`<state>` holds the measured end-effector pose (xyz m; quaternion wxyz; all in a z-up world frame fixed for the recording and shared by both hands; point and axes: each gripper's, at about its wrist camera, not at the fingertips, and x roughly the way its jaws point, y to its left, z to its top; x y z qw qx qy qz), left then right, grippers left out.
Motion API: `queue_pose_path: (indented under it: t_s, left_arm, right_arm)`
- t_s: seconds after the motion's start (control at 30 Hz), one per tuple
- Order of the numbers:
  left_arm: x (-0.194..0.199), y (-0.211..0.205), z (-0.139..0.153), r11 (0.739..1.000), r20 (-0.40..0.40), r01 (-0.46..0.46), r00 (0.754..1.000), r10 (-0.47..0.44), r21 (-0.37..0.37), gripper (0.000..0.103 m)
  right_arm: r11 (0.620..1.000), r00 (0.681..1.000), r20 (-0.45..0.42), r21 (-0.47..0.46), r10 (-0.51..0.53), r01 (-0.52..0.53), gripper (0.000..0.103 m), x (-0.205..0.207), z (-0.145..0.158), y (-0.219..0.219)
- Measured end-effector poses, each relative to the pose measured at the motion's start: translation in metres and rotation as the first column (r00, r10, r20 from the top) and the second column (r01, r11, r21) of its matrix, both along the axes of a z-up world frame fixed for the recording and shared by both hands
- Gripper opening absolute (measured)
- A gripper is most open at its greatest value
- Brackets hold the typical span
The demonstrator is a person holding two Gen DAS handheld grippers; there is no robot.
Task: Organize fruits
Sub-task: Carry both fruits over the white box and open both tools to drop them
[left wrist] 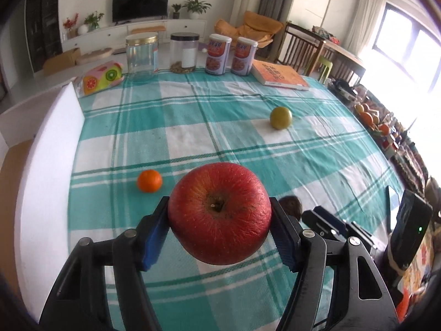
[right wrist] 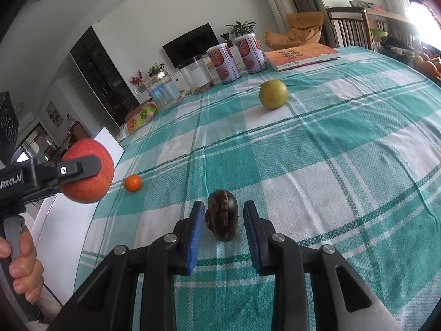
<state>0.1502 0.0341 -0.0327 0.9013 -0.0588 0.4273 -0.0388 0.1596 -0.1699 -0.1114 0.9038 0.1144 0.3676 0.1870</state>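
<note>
Left wrist view had the left gripper clamped on a raised apple, while the right gripper sat open around a dark fruit on the near tablecloth, probably mid-pickup, needing a squeeze next.

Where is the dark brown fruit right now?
In the right wrist view, the dark brown fruit sits on the checked tablecloth between the open fingers of the right hand-held gripper, not yet clamped, with the small orange off to its left.
</note>
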Motion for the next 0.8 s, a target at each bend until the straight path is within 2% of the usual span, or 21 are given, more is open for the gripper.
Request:
queue_pose_path:
  t_s: [0.1,0.17,0.23,0.27,0.3,0.37,0.43,0.53,0.57,0.6,0.63,0.8]
  left_arm:
    - [-0.016,-0.002,-0.001,0.998,0.027,-0.004,1.0,0.002,0.066,0.07]
    - [-0.024,0.005,-0.003,0.998,0.033,-0.025,0.999,0.024,0.061,0.07]
    - [-0.032,0.012,-0.006,0.998,0.03,-0.038,0.999,0.036,0.054,0.07]
    - [-0.035,0.014,-0.008,0.998,0.027,-0.039,0.999,0.037,0.058,0.07]
    - [-0.037,0.015,-0.01,0.997,0.025,-0.038,0.999,0.036,0.066,0.07]
    - [-0.041,0.017,-0.011,0.996,0.026,-0.042,0.999,0.041,0.077,0.07]
    - [-0.043,0.019,-0.01,0.995,0.031,-0.055,0.998,0.053,0.079,0.07]
    - [-0.047,0.022,-0.003,0.992,0.054,-0.078,0.996,0.073,0.098,0.07]
    - [-0.049,0.024,0.0,0.991,0.062,-0.088,0.995,0.081,0.106,0.07]
    - [-0.051,0.027,0.003,0.989,0.071,-0.097,0.994,0.089,0.114,0.07]
    - [-0.052,0.03,0.005,0.987,0.076,-0.106,0.992,0.097,0.12,0.07]
    - [-0.054,0.04,0.011,0.983,0.091,-0.133,0.988,0.122,0.128,0.07]
  right_arm:
    - [0.999,1.0,-0.014,-0.039,0.0,0.0,0.03,-0.001,-0.003,0.006]
    - [0.999,1.0,-0.015,-0.034,-0.025,0.024,0.032,-0.001,-0.003,0.001]
    - [0.997,0.997,-0.018,-0.024,-0.077,0.076,0.058,0.0,-0.002,-0.009]
    - [0.995,0.995,-0.016,-0.026,-0.1,0.1,0.077,0.002,-0.001,-0.012]
    - [0.994,0.995,-0.016,-0.042,-0.1,0.099,0.085,0.007,0.0,-0.011]
    - [0.992,0.998,-0.032,-0.114,-0.049,0.045,0.085,0.025,0.003,0.004]
    - [0.984,0.996,-0.087,-0.172,0.02,-0.035,0.085,0.048,0.0,0.025]
    - [0.954,0.984,-0.176,-0.293,0.011,-0.063,0.084,0.077,-0.017,0.05]
    - [0.948,0.978,-0.206,-0.312,-0.005,-0.061,0.072,0.082,-0.025,0.052]
    - [0.939,0.982,-0.187,-0.34,-0.026,-0.04,0.056,0.081,-0.026,0.053]
    - [0.941,0.982,-0.187,-0.337,-0.023,-0.042,0.047,0.081,-0.027,0.053]
    - [0.958,0.976,-0.214,-0.286,-0.038,-0.026,0.047,0.075,-0.025,0.04]
